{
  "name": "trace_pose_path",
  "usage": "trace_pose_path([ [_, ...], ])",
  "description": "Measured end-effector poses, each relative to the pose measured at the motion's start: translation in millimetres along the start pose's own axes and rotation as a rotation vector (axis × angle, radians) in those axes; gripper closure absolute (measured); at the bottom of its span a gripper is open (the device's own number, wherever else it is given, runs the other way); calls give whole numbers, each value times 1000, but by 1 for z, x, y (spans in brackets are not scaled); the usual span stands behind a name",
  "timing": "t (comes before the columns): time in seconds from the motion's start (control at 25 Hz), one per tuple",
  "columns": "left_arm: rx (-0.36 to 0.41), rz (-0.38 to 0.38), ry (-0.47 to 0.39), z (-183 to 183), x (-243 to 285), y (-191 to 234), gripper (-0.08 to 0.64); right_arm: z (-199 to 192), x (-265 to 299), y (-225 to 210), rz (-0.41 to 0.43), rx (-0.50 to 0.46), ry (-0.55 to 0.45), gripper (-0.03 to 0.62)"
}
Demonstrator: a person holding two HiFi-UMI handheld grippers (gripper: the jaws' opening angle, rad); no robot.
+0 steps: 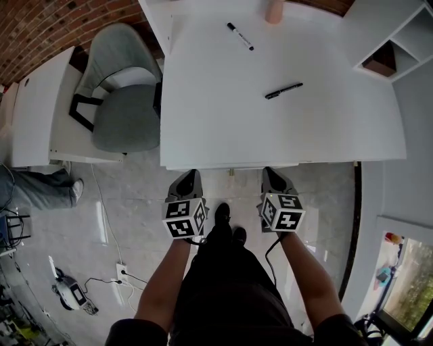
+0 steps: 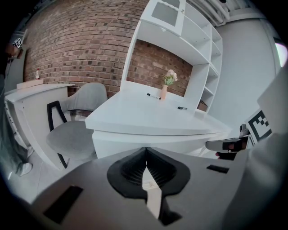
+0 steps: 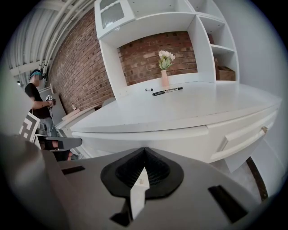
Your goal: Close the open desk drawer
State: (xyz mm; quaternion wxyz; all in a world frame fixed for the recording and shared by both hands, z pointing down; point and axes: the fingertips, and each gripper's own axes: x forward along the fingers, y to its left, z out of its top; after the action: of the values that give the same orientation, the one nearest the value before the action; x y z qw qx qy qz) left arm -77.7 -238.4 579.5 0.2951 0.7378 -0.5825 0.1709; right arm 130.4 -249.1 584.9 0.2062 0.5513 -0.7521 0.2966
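Observation:
The white desk (image 1: 284,135) fills the upper head view. Its wide drawer front (image 3: 148,140) runs under the top edge, also seen as a pale panel (image 2: 135,140). How far it stands out I cannot tell. A small handle (image 1: 231,172) shows just below the desk edge. My left gripper (image 1: 190,176) and right gripper (image 1: 270,173) are side by side, tips at the desk's front edge, both shut with nothing between the jaws. In each gripper view the jaws meet in a point, left (image 2: 146,151) and right (image 3: 144,151).
A second drawer front with a bar handle (image 3: 243,134) is at the desk's right. A grey chair (image 1: 125,101) and another white table (image 1: 40,115) stand to the left. Two pens (image 1: 283,90) and a vase (image 1: 274,10) are on the desk. A person's leg (image 1: 40,189) and floor cables (image 1: 115,277) are at left.

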Motion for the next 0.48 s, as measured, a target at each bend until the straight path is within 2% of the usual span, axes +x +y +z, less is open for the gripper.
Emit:
trace_pose_path([
  [0.48, 14, 6, -8, 6, 8, 3, 551, 6, 8, -1, 0, -28, -9, 588],
])
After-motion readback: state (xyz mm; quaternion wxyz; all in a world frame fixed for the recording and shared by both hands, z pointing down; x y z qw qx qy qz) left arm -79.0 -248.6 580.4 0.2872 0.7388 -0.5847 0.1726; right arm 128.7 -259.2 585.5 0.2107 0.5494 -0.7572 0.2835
